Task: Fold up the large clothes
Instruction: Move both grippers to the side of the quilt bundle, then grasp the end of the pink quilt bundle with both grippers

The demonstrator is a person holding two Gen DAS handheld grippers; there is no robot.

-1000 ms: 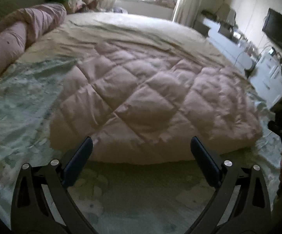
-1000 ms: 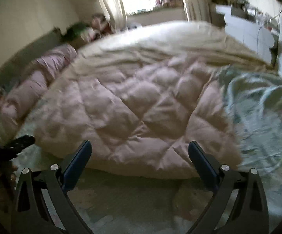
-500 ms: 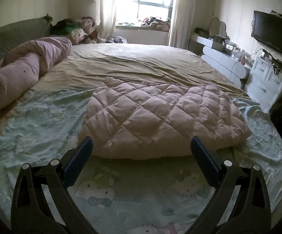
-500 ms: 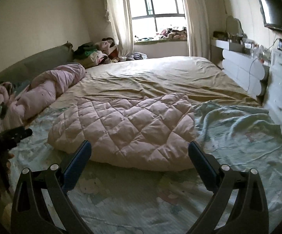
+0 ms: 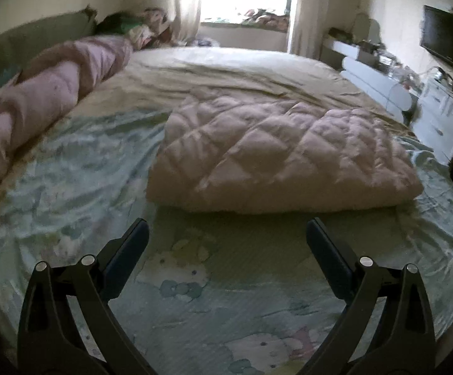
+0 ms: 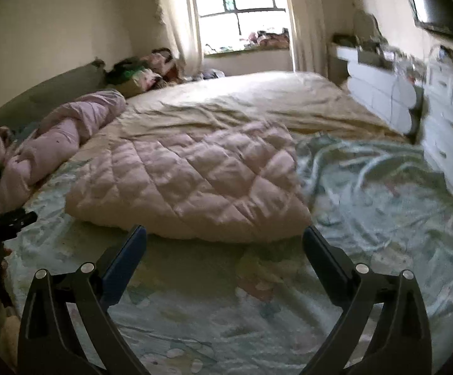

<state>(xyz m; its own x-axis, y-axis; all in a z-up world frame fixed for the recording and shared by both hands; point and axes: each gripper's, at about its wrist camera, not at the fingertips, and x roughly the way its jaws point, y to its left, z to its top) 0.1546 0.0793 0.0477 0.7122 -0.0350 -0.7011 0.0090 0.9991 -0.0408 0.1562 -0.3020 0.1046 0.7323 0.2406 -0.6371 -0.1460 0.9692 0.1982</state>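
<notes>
A pink quilted padded garment [image 5: 276,153] lies folded into a thick rectangle on the bed, on the pale green cartoon-print sheet [image 5: 195,297]. It also shows in the right wrist view [image 6: 189,184]. My left gripper [image 5: 226,240] is open and empty, held above the sheet in front of the garment's near edge. My right gripper [image 6: 225,243] is open and empty, also just short of the near edge. The left gripper's tip [image 6: 10,218] shows at the left edge of the right wrist view.
A rolled pink quilt [image 5: 45,93] lies along the left by the dark headboard [image 6: 54,93]. A beige sheet [image 5: 236,75] covers the far bed. White drawers [image 6: 445,115] and a wall TV [image 5: 445,40] stand on the right. Clothes pile by the window [image 6: 151,68].
Both grippers pulled back and rose from close over the garment, so the whole folded garment came into view; now both views tilt slightly closer and blur. Both grippers stay open.
</notes>
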